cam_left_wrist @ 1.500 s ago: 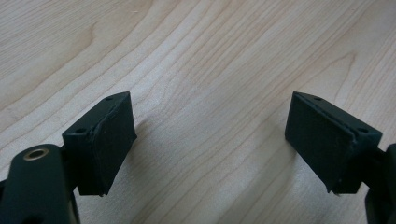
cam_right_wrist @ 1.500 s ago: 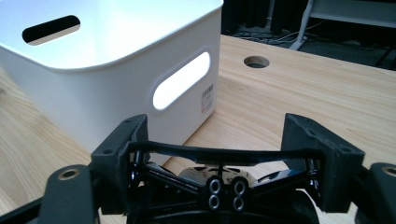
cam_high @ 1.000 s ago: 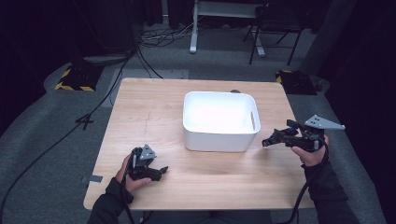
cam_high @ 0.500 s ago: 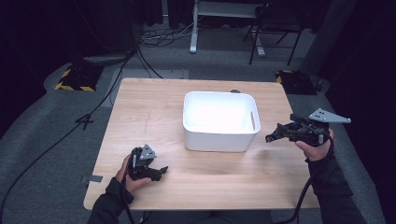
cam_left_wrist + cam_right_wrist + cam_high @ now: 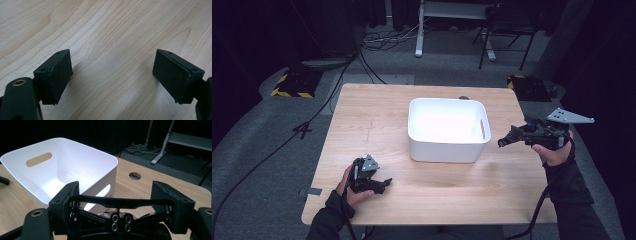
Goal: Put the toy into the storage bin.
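A white plastic bin [image 5: 444, 149] with slot handles stands empty on the far middle of a wooden table [image 5: 372, 120]. My left gripper [image 5: 383, 183] rests low on the table near its front left edge. In the left gripper view this left gripper [image 5: 112, 72] is open, with bare wood between its jaws. My right gripper [image 5: 505, 141] hovers just right of the bin and points at its right wall. The right gripper view looks over the bin [image 5: 75, 157] from above its rim. There the right gripper [image 5: 117, 192] has its jaws wide apart, with nothing held.
A round cable hole [image 5: 135, 175] sits in the table behind the bin. Beyond the table lie grey carpet, loose cables [image 5: 312, 125], a white desk leg [image 5: 419, 30] and a chair [image 5: 507, 30]. Bare wood lies left of and in front of the bin.
My right gripper has risen a little beside the bin's right side. The left gripper and the bin have stayed where they were.
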`<state>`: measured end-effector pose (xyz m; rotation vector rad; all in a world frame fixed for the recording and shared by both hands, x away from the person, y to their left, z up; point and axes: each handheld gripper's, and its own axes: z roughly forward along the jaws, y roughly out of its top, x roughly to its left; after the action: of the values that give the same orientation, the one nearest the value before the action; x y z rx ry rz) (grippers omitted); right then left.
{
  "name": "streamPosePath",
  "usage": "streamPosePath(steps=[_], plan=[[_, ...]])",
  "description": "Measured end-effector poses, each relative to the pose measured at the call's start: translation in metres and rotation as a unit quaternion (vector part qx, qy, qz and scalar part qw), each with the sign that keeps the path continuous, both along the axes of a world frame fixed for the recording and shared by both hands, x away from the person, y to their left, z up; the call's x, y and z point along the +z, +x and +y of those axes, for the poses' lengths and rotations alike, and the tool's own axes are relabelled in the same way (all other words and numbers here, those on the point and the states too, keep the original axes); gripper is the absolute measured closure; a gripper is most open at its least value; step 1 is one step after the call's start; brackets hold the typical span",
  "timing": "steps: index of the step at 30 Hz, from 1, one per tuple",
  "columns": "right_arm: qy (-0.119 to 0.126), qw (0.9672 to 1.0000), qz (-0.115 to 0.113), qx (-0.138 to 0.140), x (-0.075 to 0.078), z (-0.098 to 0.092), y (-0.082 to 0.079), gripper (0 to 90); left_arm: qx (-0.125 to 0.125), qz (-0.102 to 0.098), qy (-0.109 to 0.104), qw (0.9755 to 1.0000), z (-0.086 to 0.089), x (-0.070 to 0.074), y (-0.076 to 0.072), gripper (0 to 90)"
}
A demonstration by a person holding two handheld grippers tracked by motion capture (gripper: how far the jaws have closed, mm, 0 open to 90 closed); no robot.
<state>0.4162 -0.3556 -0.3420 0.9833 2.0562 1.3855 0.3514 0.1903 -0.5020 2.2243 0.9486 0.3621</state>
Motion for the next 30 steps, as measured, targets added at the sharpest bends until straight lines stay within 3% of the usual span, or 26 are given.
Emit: streamPosePath(steps=[7, 23, 30], plan=[[0.003, 0.9999, -0.01, 0.011, 0.016, -0.001, 0.007, 24.6, -0.001, 0.0, -0.001, 1.0, 0.0, 0.0, 0.0, 16.4], [0.008, 0.9983, -0.039, 0.042, 0.056, 0.017, 0.02, 24.6, 0.0, 0.0, 0.0, 1.0, 0.0, 0.0, 0.0, 16.4], [0.003, 0.9978, -0.044, 0.05, 0.065, 0.03, 0.022, 24.6, 0.0, 0.0, 0.0, 1.0, 0.0, 0.0, 0.0, 16.4]])
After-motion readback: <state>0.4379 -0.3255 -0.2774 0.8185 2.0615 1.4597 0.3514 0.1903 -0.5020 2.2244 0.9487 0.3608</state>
